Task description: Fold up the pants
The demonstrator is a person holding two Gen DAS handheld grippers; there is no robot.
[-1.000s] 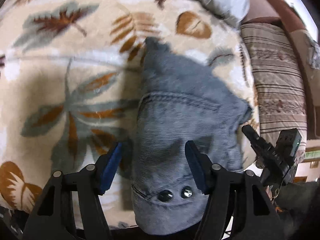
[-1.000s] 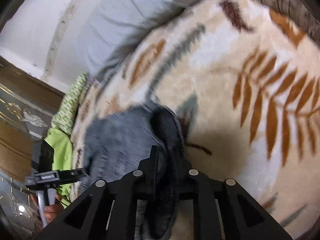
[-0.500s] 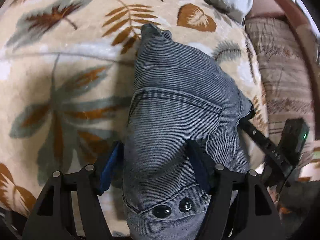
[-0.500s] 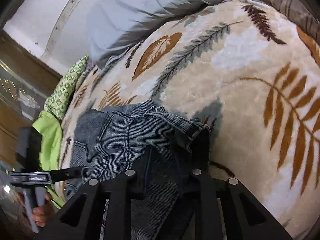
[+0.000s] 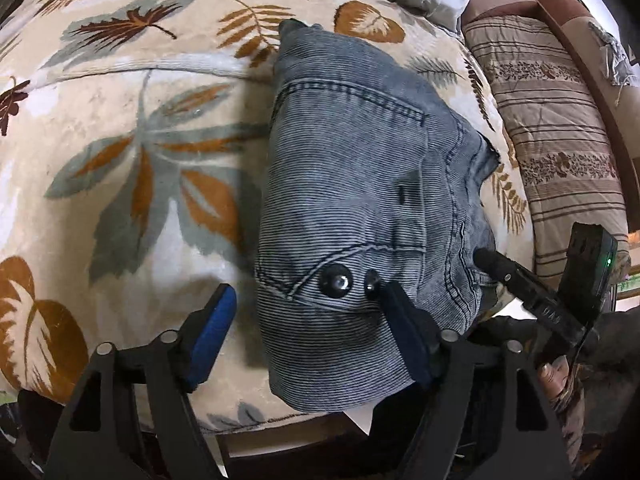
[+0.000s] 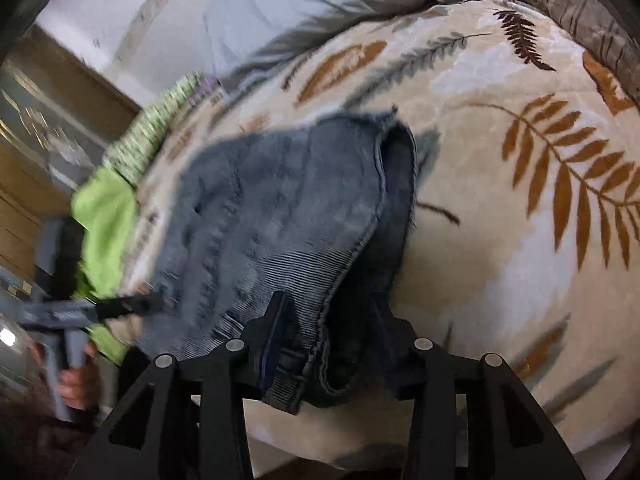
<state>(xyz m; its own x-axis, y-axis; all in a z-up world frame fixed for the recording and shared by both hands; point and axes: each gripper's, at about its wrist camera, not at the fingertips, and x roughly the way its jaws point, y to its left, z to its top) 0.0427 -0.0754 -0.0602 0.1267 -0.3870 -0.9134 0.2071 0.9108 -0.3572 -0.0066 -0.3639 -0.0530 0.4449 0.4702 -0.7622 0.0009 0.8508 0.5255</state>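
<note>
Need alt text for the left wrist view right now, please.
Folded grey-blue pants lie on a leaf-print blanket, the left gripper open over their near edge. The right gripper reaches in at the right.

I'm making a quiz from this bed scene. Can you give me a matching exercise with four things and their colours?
Things:
1. pants
2. blanket
3. pillow
4. cloth at the bed's edge

Colours:
A. bright green
B. cream with brown and grey leaves
C. grey-blue denim
D. pale grey-blue

Pairs: 1-C, 2-B, 3-D, 4-A
</note>
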